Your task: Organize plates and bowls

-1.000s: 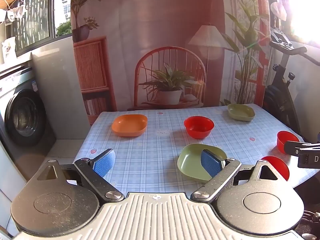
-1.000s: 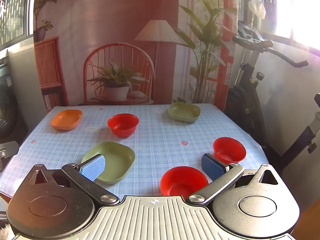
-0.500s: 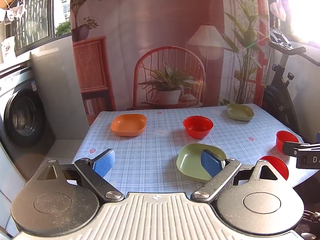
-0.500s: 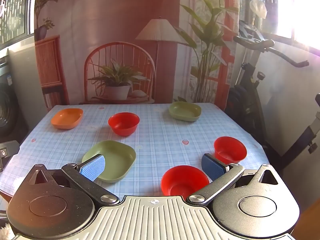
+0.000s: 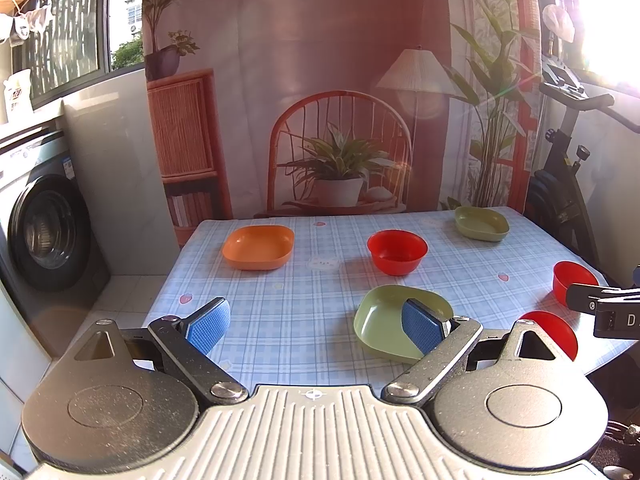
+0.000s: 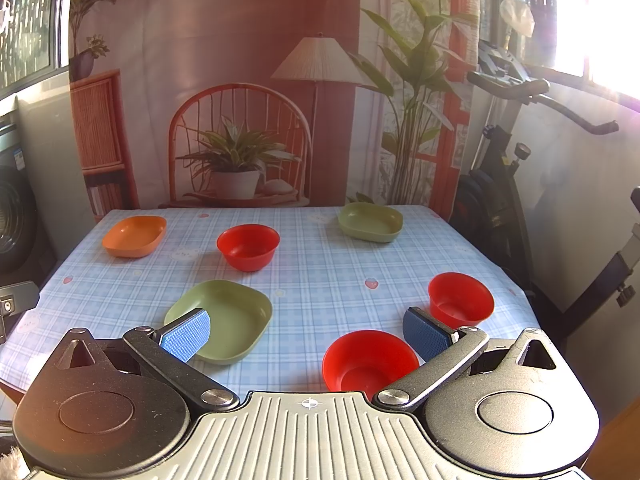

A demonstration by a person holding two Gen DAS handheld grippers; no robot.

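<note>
**Both claws hover spread, nothing picked yet**

While the dishes sit scattered on the surface (image 5: 280, 320), the left claw (image 5: 316, 322) hangs released and empty short of the near green plate (image 5: 384, 320), seemingly sizing it up; framing barely shifts from a second ago.

Right view: the right claw (image 6: 306, 334), equally released, has crept slightly toward the nearest red bowl (image 6: 368, 360).

Three red bowls (image 6: 248, 246) (image 6: 460, 300) (image 6: 368, 360). Two green plates (image 6: 228, 316) (image 6: 370, 222). One orange plate (image 6: 134, 236). All six on tabletop (image 6: 320, 276).
</note>
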